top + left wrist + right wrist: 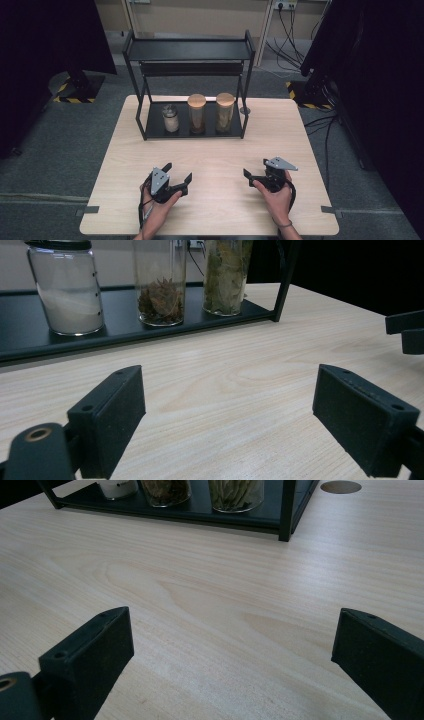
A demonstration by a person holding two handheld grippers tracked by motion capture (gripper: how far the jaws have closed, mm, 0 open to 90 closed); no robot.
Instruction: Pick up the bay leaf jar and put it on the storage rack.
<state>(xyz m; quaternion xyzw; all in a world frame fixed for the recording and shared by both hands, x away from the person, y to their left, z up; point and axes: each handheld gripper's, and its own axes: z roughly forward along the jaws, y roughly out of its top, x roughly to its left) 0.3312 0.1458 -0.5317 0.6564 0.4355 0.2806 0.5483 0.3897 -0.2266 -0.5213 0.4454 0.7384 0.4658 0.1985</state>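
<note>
On the bottom shelf of a black rack (154, 129) stand three jars. A short jar of white powder (171, 119) (67, 290) with a dark lid is at the left. A tall wooden-lidded jar of brown dried pieces (196, 114) (160, 290) is in the middle, and another with pale contents (225, 112) (225, 275) at the right. My left gripper (178, 171) (229, 390) rests low over the near table, open and empty. My right gripper (255, 167) (232, 635) sits opposite it, also open with nothing between its jaws. Both are well short of the rack.
The light wooden table (215, 150) has bare wood between the grippers and the rack. The rack's top shelf (187, 49) is bare. A round cable hole (244, 110) (341, 486) lies just right of the rack. Dark stands and floor cables surround the table.
</note>
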